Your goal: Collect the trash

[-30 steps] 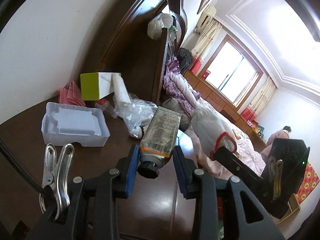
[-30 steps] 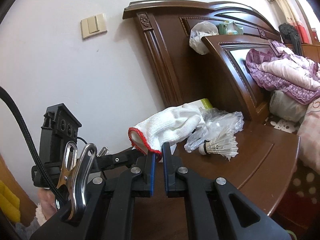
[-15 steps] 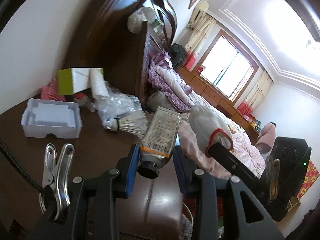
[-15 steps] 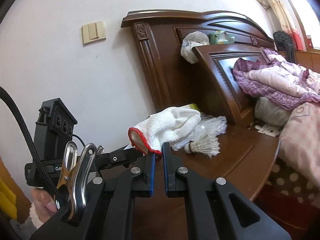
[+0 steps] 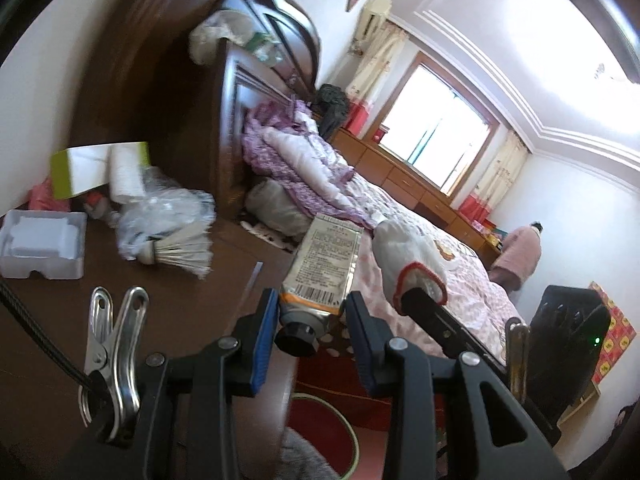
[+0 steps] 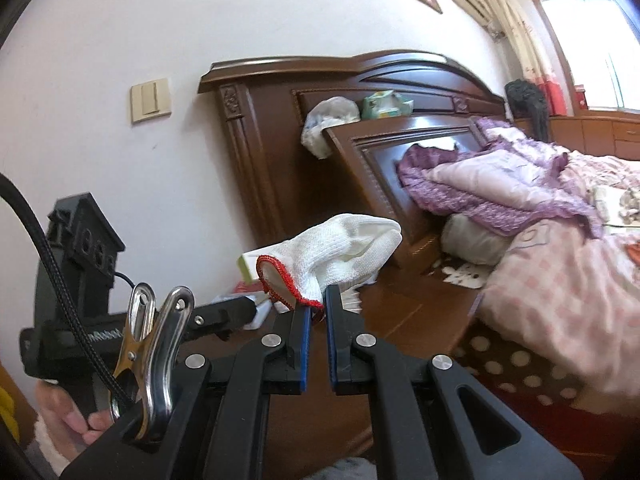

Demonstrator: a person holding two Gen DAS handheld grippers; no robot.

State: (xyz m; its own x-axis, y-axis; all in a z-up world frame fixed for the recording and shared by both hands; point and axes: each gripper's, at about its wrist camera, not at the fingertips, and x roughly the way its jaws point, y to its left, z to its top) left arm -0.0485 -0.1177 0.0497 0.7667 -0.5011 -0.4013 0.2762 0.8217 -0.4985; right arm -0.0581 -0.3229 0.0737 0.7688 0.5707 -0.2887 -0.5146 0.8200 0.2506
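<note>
Left wrist view, left gripper (image 5: 312, 312) clamping a squeezed tube (image 5: 322, 268) cap-first (held above the bedside table (image 5: 180, 300) edge), right gripper (image 6: 318, 312) pinching a white glove (image 6: 336, 248) by its red cuff, shuttlecock (image 5: 180, 250) lying on the table.

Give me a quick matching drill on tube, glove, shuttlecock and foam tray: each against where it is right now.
Things:
1. tube
2. glove
3. shuttlecock
4. foam tray

Places:
A. lying on the nightstand beside crumpled plastic
B. in the right tongs
C. at the nightstand's far left
D. in the left tongs

Pairs: 1-D, 2-B, 3-A, 4-C
</note>
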